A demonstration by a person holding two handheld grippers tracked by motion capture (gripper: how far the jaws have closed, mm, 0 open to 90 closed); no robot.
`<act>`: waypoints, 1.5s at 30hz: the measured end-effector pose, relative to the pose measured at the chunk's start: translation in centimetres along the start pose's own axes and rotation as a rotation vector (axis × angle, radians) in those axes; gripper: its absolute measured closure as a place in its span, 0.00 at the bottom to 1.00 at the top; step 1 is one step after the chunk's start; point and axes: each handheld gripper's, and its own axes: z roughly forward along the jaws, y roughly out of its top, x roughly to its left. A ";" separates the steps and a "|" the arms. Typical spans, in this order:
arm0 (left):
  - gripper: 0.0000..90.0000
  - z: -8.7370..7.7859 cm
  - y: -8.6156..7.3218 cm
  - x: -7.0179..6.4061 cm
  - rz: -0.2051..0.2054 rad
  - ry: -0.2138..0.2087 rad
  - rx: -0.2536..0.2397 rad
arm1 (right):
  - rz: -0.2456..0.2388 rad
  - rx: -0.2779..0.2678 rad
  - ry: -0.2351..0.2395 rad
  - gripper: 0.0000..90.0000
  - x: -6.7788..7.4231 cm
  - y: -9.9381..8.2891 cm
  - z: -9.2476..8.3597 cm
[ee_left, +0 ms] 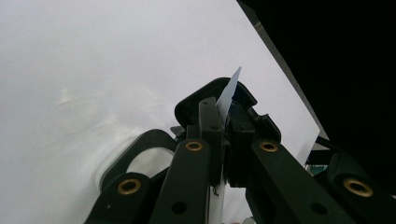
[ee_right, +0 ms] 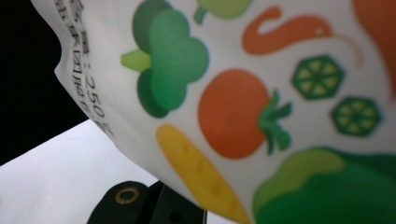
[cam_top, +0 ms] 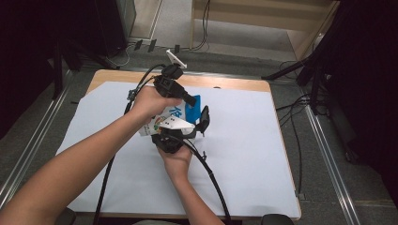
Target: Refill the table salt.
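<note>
Currently I have the left gripper (ee_left: 223, 122) clenched on the printed bag's (ee_right: 261, 93) thin edge, right gripper (cam_top: 202, 123) clenched beside it, above the white table cover (cam_top: 244, 154).

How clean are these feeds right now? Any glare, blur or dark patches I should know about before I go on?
High view: evenly lit white table cover, surroundings fall into deep shadow, mild softness. Left gripper view: the cover is washed out to near white, the dark jaws lose detail, the thin bag edge stays readable. Right gripper view: the printed bag sits too close, so its vegetable print and text blur.
</note>
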 end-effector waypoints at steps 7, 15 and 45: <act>1.00 -0.1 -0.1 0.0 -0.006 0.004 -0.016 | -0.010 0.008 -0.003 1.00 0.1 -0.1 0.0; 1.00 0.4 0.0 -0.2 -0.003 0.008 -0.007 | 0.008 0.015 -0.006 1.00 0.0 -0.1 0.0; 1.00 -3.9 -3.5 1.7 0.025 -0.114 -0.124 | -0.099 0.142 -0.027 1.00 0.2 -1.4 1.3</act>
